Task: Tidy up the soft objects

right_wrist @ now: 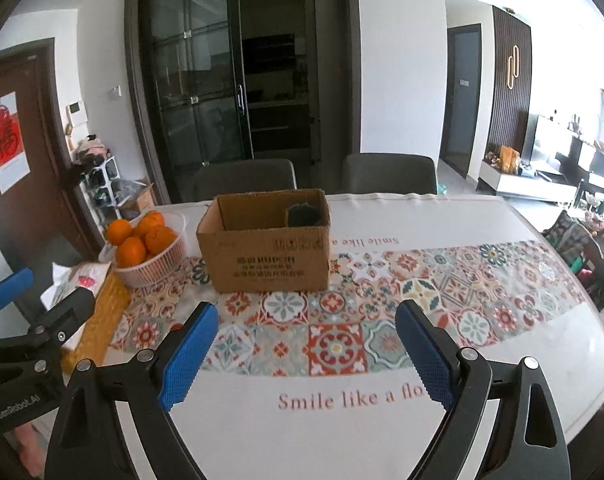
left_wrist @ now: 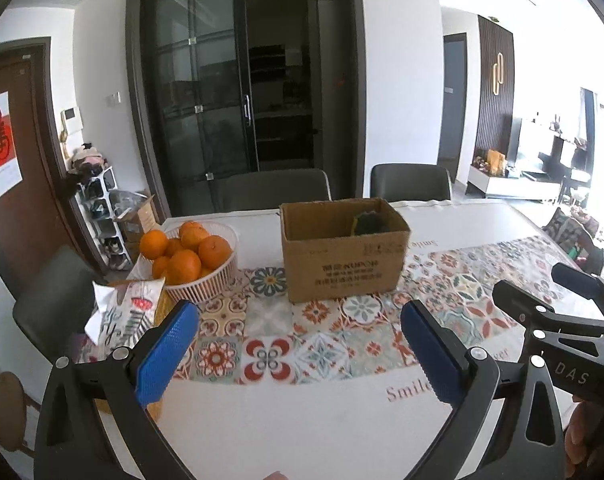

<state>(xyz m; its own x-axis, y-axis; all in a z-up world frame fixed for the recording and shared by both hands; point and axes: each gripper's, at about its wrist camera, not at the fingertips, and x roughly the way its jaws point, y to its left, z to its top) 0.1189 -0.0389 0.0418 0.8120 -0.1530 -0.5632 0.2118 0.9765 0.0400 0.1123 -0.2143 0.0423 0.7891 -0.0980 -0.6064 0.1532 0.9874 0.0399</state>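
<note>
Two grippers hover over the near edge of the table (right_wrist: 502, 216), both with black plastic arms and blue, finely dimpled pads. The left gripper (left_wrist: 298, 350) is spread wide with nothing between its pads; the right gripper (right_wrist: 306, 354) is likewise spread and empty. Toward the table's left edge sit a crumpled printed packet (left_wrist: 122, 312) and a white ribbed basket (left_wrist: 206, 284) heaped with round oranges (left_wrist: 190, 248). Mid-table, well beyond both grippers, stands an open brown cardboard box (right_wrist: 266, 256) with dark printed characters, too small to read. A dark, soft-looking object (right_wrist: 304, 216) leans inside its right end. The glossy cloth carries patterned floral tiles and "Smile like a flo…" lettering (right_wrist: 350, 398).
</note>
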